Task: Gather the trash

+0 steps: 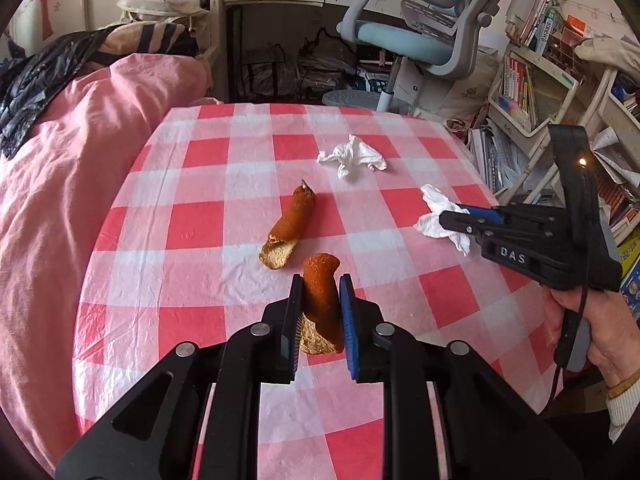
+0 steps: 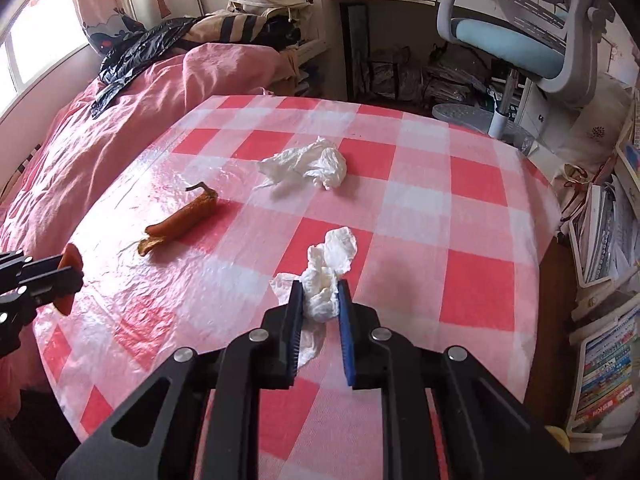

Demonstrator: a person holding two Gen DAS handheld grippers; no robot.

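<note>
My left gripper is shut on an orange peel piece, just above the red-and-white checked table. The left gripper with its peel also shows at the left edge of the right wrist view. My right gripper is shut on a crumpled white tissue, also in the left wrist view. A second orange peel lies on the table ahead of the left gripper. A second crumpled tissue lies farther back.
A bed with a pink cover borders the table on the left, with a black plastic bag on it. A blue-grey desk chair stands beyond the table. Shelves of books crowd the right side.
</note>
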